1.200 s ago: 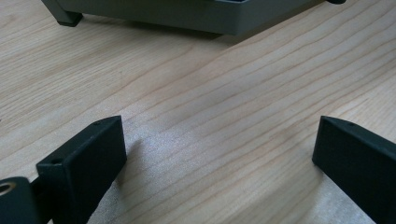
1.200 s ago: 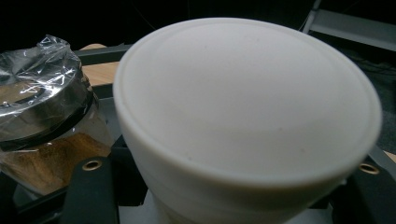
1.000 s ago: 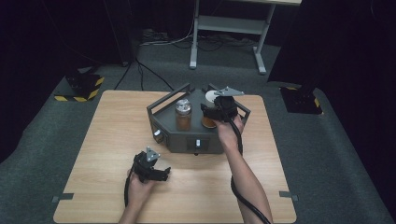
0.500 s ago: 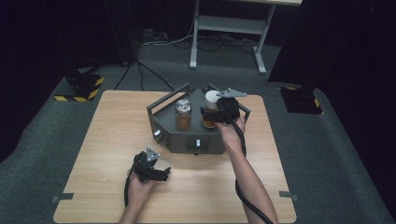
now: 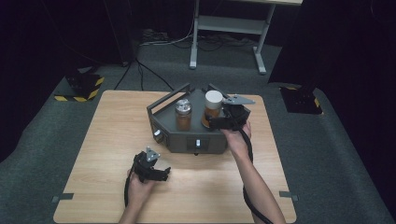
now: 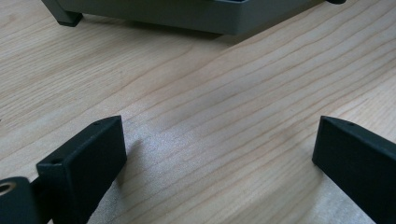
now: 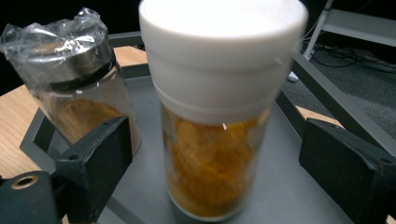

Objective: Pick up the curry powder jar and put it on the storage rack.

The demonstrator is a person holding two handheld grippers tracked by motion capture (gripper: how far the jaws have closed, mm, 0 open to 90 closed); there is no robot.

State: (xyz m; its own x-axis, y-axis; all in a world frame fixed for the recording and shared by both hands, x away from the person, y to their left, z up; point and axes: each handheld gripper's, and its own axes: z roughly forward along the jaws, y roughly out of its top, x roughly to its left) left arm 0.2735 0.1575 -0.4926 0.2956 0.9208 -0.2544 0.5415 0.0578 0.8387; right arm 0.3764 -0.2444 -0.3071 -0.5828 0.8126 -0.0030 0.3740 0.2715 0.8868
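Note:
A white-capped jar (image 5: 213,108) of orange powder (image 7: 212,168) stands on the grey tray (image 5: 196,140) at the table's middle. Beside it stands a second jar (image 5: 183,114) of brown spice with clear film over its metal lid (image 7: 65,46). My right gripper (image 5: 215,122) is open, its jaws set wide on either side of the white-capped jar without touching it. My left gripper (image 5: 161,173) rests low over the bare wood in front of the tray, open, with nothing between its fingers (image 6: 88,158).
The tray has raised rails (image 5: 168,95) and a front panel with a knob (image 5: 158,135) and a switch (image 5: 197,143). Around the wooden table (image 5: 93,140) lies grey carpet; a metal desk frame (image 5: 229,28) and cables stand behind.
My right gripper has shifted left over the tray so that its jaws now straddle the white-capped jar. The left gripper has stayed where it was.

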